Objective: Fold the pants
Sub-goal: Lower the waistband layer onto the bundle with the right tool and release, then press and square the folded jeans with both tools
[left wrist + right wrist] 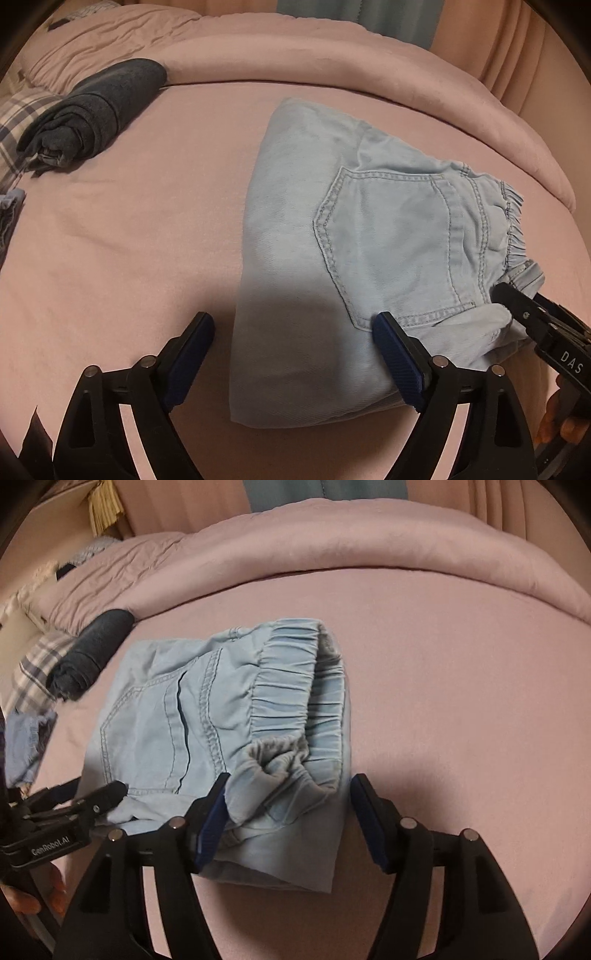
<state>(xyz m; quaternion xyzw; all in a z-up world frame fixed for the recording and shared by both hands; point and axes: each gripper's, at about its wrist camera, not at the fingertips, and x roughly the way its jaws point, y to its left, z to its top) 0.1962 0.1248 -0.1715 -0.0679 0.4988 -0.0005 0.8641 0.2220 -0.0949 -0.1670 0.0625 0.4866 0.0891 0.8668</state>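
Note:
The light blue denim pants [295, 229] lie folded into a compact stack on the pink bed, back pocket up, elastic waistband to the right; they also show in the right wrist view [207, 716]. My left gripper [291, 328] is open, its fingers straddling the near left corner of the stack. My right gripper [288, 794] is open over the near waistband corner, holding nothing. The right gripper's tip also shows in the left wrist view [517, 299], and the left gripper in the right wrist view [99, 794].
A rolled dark grey garment [96, 110] lies at the far left on a plaid cloth [18, 114]. Another blue denim piece [26, 746] lies at the left edge. A rolled pink duvet [332, 62] runs along the back of the bed sheet [129, 229].

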